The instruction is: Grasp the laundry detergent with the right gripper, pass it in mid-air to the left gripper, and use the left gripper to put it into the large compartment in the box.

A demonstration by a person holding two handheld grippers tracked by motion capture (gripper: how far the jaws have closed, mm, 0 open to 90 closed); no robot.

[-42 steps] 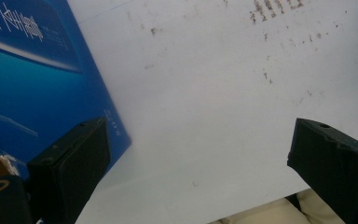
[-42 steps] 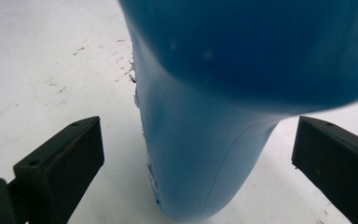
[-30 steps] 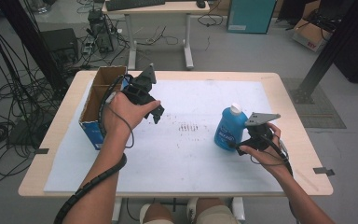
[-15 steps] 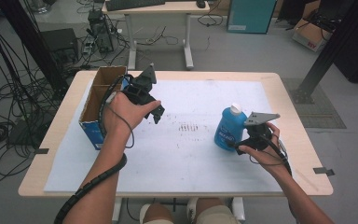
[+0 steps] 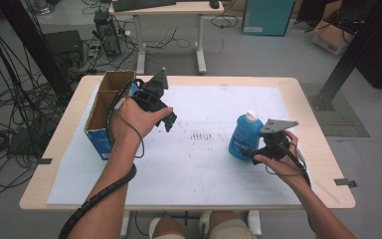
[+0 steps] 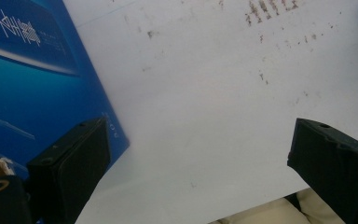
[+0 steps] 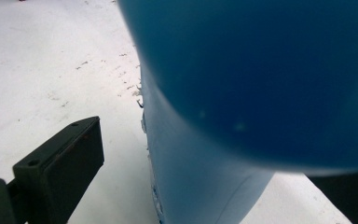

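Right tongs (image 5: 251, 155), jaws apart, straddle the blue plastic bottle (image 5: 244, 137) at right; next: clamp. Left tongs (image 5: 169, 119) apart, idle.

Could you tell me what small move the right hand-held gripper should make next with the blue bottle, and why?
Probably close the jaws. The right hand-held gripper sits against the blue bottle, which stands upright on the white mat. In the right gripper view the bottle lies between the jaws, and the one jaw in plain sight stands apart from its wall, so the grip looks not yet made.

Lab, cable tangles (image 5: 10, 114), equipment desk (image 5: 166, 7), concrete floor (image 5: 258, 55)
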